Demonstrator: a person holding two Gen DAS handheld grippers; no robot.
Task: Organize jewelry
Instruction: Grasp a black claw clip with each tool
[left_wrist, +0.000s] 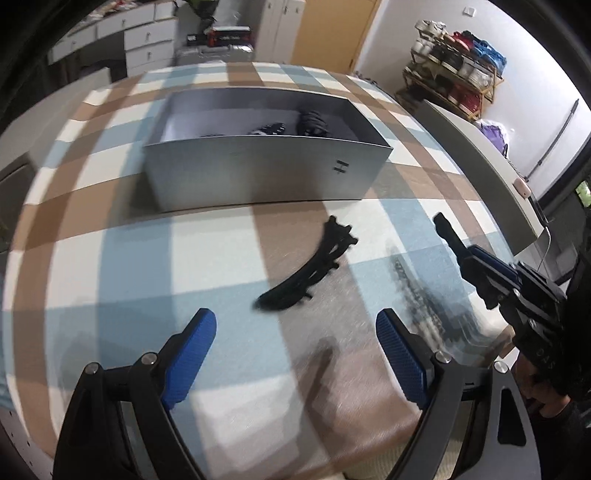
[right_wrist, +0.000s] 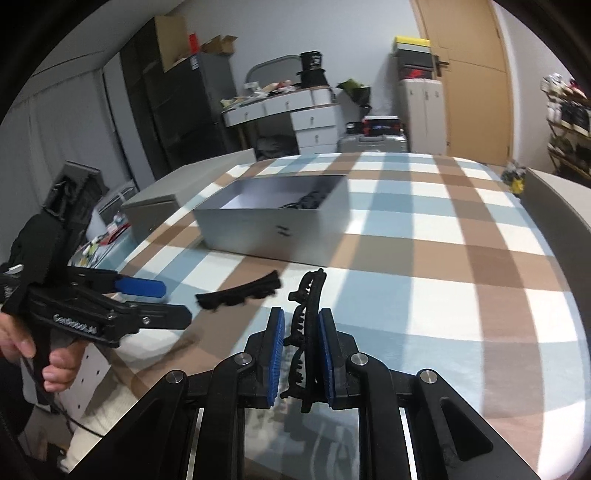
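The right gripper (right_wrist: 301, 354) has its blue-padded fingers closed on a black, toothed plastic hair clip (right_wrist: 306, 343), held upright clear of the plaid blue, brown and white bed cover (right_wrist: 424, 266). To do this well, I would carry it level over the near wall of the open grey rectangular box (right_wrist: 273, 230), where dark pieces already lie, and release low inside. The left gripper (left_wrist: 295, 343) hangs open and empty just short of a second curved black hair clip (left_wrist: 310, 266) lying on the cover.
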